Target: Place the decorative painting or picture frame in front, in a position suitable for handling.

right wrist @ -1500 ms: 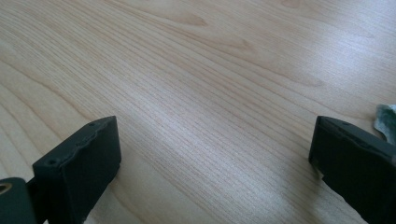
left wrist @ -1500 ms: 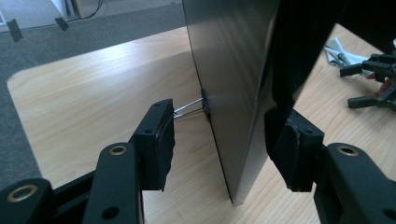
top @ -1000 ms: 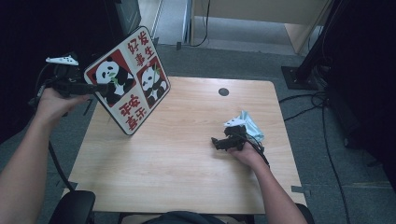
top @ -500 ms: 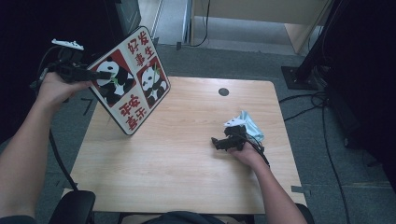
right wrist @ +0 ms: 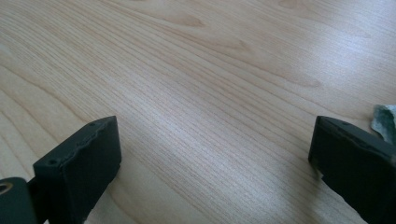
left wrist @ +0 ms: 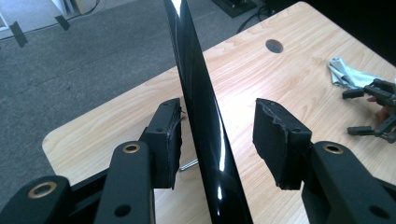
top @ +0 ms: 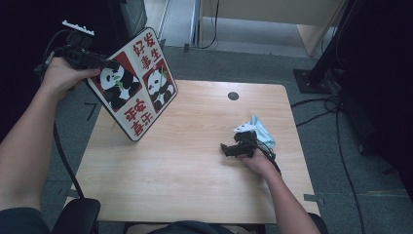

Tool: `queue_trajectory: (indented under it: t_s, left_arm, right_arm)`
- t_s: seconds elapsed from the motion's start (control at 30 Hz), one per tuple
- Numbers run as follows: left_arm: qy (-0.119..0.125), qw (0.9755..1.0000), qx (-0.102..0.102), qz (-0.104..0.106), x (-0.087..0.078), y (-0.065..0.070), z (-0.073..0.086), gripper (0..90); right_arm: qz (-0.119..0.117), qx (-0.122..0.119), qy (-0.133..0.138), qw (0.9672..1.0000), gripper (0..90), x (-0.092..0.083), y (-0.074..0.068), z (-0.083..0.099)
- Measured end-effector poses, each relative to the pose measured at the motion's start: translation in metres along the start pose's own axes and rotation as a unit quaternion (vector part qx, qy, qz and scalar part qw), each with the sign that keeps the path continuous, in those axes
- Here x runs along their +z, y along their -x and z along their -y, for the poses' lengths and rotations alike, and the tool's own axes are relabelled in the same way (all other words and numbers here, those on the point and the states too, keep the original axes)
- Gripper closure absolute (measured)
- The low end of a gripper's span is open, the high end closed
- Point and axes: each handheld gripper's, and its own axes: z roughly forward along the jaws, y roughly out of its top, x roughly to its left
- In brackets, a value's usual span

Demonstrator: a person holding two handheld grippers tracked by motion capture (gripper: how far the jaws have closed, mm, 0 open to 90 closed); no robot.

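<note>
The panda board is tilted up on one corner near the table's far left edge, leaning out over that side. The left gripper straddles its upper edge – in the left gripper view the glossy black edge runs right between the pads. One pad looks about touching; the other stands clear, so no clamp yet. The jaws have just been closing in on it, half-wide now. My guess is it's held slanted like that so the edge is easy to pinch.

The right gripper rests low on the wood near the right side, jaws spread wide around nothing, parked just beside a crumpled cloth – probably waiting its turn.
</note>
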Motion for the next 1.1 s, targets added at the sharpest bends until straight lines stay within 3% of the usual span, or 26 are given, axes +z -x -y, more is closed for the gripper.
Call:
queue_trajectory:
  t_s: [0.13,0.3,0.6,0.8,1.0,1.1]
  left_arm:
    - [-0.012,0.9999,0.011,0.001,0.006,0.001,-0.008,52.0]
    - [-0.017,0.9998,-0.004,0.011,0.007,-0.004,-0.017,55.4]
    - [-0.069,0.9975,0.006,0.015,0.022,-0.006,-0.039,57.5]
    - [-0.091,0.9957,0.009,0.015,0.031,-0.008,-0.046,61.0]
    - [-0.124,0.9920,0.011,0.018,0.041,-0.010,-0.049,65.9]
    - [-0.147,0.9890,0.000,0.017,0.042,-0.009,-0.049,70.0]
  right_arm:
    - [0.000,0.000,0.000,1.0000,2.3,0.000,0.000,0.000]
    - [0.000,0.000,0.000,1.0000,2.4,0.000,0.000,0.000]
    - [0.000,0.000,0.000,1.0000,2.4,0.000,0.000,0.000]
    - [0.000,0.000,0.000,1.0000,2.3,0.000,0.000,0.000]
    - [0.000,0.000,0.000,1.0000,2.3,0.000,0.000,0.000]
    - [0.000,0.000,0.000,1.0000,2.3,0.000,0.000,0.000]
